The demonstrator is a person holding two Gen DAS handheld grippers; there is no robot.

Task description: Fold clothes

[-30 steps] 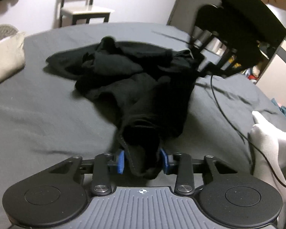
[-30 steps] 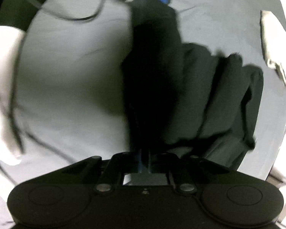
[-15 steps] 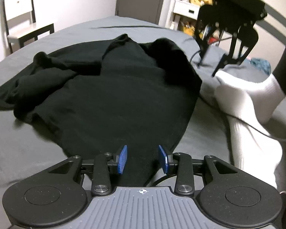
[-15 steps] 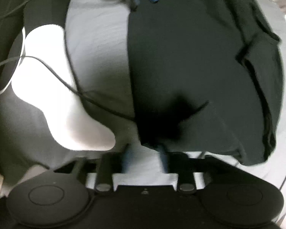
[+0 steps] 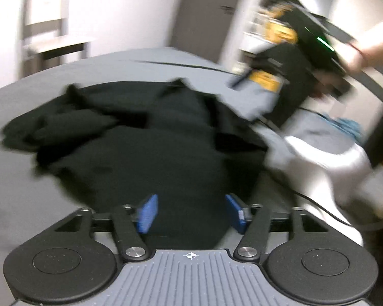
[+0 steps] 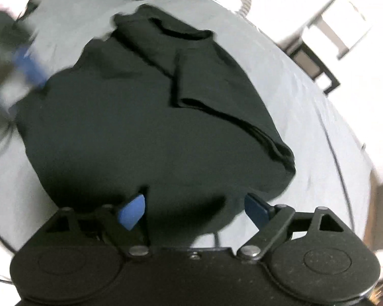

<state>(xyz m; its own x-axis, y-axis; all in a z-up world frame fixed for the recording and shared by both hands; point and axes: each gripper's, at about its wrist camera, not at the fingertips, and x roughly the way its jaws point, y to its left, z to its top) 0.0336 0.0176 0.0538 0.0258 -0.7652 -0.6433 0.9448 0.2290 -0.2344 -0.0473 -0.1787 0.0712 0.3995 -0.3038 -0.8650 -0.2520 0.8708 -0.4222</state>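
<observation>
- No container shows in either view; the black shirt [image 5: 150, 153] lies straight on the grey bed [image 5: 25, 204], spread out but still rumpled, with one sleeve [image 6: 217, 102] folded over its body and the collar [image 6: 181, 32] at the far end from the right tool.
- The left tool [image 5: 190, 213] hangs just above the near edge of the shirt, its blue fingers [image 5: 146, 213] spread wide with only dark cloth showing in the gap between them; nothing is pinched.
- The right tool [image 6: 195, 207] sits at the shirt's near hem, its blue fingers [image 6: 131, 210] likewise spread apart and gripping nothing; the hem lies between and below them.
- In the left wrist view the right tool [image 5: 306, 58] appears blurred, raised above the bed beyond the shirt's right side, held by a hand [image 5: 357, 56].
- A white-socked foot [image 5: 319, 168] rests on the bed just to the right of the shirt, and a thin black cable [image 5: 316, 205] trails beside it.
- A chair [image 5: 48, 33] stands against the wall beyond the shirt.
- Against a second ago, both tools have let go: the bunched cloth then clamped in each is now released, and the shirt lies flatter and wider on the bed.
</observation>
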